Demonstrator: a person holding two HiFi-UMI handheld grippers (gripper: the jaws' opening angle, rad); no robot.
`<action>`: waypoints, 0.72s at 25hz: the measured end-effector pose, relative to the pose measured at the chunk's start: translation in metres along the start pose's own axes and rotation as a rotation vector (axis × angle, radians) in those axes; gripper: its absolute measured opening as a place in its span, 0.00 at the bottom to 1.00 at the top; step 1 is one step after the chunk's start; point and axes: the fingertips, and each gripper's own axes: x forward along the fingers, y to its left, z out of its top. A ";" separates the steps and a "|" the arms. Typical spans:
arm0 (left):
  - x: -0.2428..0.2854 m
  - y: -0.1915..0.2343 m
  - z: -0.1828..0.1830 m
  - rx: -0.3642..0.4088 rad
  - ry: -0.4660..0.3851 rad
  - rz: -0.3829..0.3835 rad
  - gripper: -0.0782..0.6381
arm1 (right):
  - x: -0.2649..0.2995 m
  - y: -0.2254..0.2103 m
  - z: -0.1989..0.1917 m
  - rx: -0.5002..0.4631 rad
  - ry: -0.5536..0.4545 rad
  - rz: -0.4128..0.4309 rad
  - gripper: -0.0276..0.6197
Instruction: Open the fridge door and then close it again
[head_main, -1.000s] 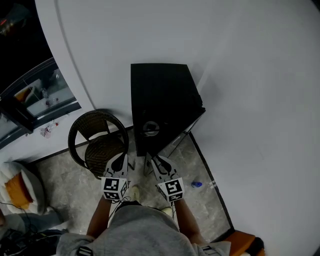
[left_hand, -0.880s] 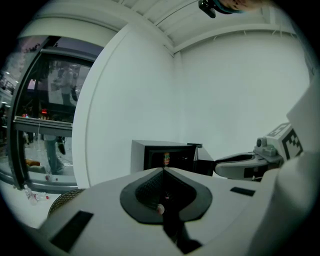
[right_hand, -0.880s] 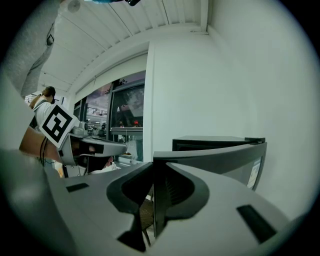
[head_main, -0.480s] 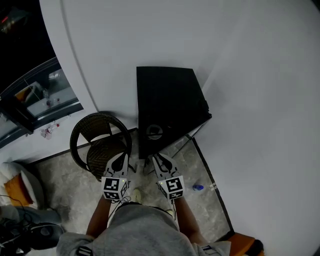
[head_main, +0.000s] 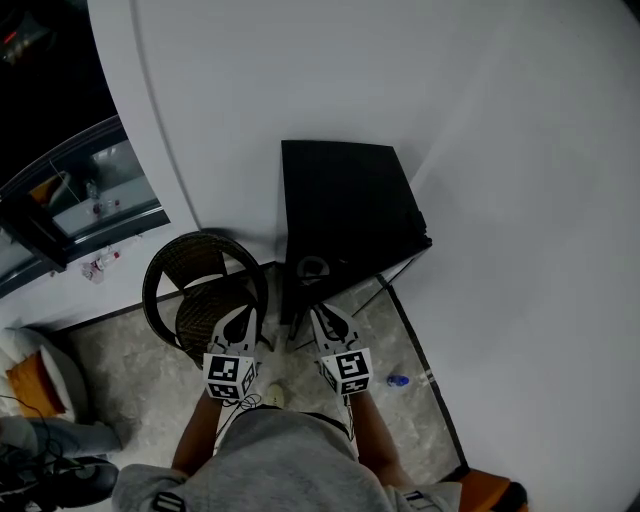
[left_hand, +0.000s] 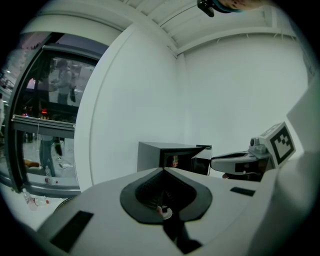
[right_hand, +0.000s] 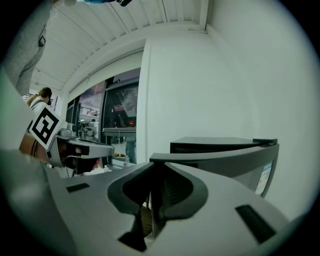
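A small black fridge (head_main: 345, 200) stands in the corner of two white walls. Its door (head_main: 405, 252) hangs ajar on the right side. In the left gripper view the fridge (left_hand: 156, 151) shows a lit gap with something colourful inside, beside the door (left_hand: 201, 159). My left gripper (head_main: 240, 318) is shut and empty, short of the fridge's front. My right gripper (head_main: 322, 318) is just before the fridge's lower front; its jaws have just been closing and stand a narrow slit apart with nothing between them. In their own views, the left gripper (left_hand: 162, 172) is closed tight and the right gripper (right_hand: 154, 167) points past the fridge door (right_hand: 265, 172).
A round dark wicker chair (head_main: 205, 285) stands left of the fridge, close under my left gripper. A small blue object (head_main: 398, 381) lies on the stone floor at the right wall. A glass front (head_main: 80, 190) runs along the far left. An orange item (head_main: 490, 492) sits bottom right.
Both grippers have come forward toward the fridge, which now sits lower and further right in the head view. The door stays ajar.
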 end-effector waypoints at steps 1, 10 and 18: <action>0.001 0.004 0.001 0.000 -0.001 -0.001 0.12 | 0.004 0.001 0.001 0.005 0.000 -0.003 0.16; 0.007 0.023 0.002 0.005 -0.002 -0.008 0.12 | 0.027 -0.003 0.004 0.016 -0.008 -0.032 0.15; 0.011 0.039 0.003 0.009 -0.004 -0.001 0.12 | 0.046 -0.008 0.005 0.009 -0.007 -0.050 0.14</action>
